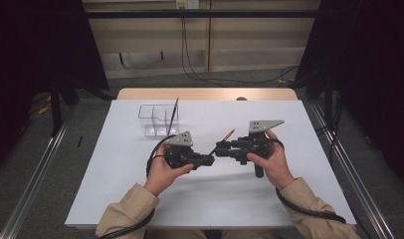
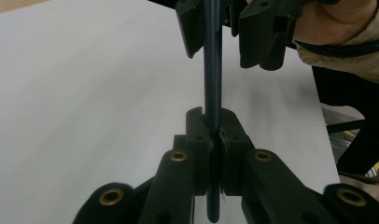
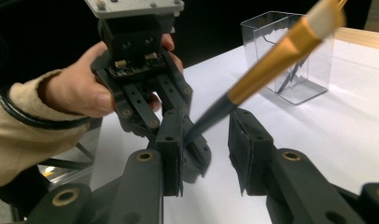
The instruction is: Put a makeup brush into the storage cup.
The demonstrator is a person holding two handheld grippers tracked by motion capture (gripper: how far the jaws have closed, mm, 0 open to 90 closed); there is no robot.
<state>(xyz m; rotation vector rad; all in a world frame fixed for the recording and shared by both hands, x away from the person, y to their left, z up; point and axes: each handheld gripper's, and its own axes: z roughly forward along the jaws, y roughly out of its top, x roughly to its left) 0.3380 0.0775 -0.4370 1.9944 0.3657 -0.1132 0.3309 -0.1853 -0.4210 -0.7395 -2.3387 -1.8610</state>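
Dark-handled paintbrush with gold ferrule (image 1: 221, 141) sits mid-frame in the high view, above the white table (image 1: 115, 169), tip toward upper right. Left gripper (image 2: 214, 123) jaws clenched on its handle. Right gripper (image 3: 214, 140) jaws released, straddling the handle without gripping. Clear plastic compartment holder (image 1: 157, 119) at upper left holds another brush.

Even overhead light, dark surrounds — close-ups blurred

The brush (image 3: 267, 60) tip is cut off at the 1 o'clock corner of the right gripper view; its bristles there are blurred.
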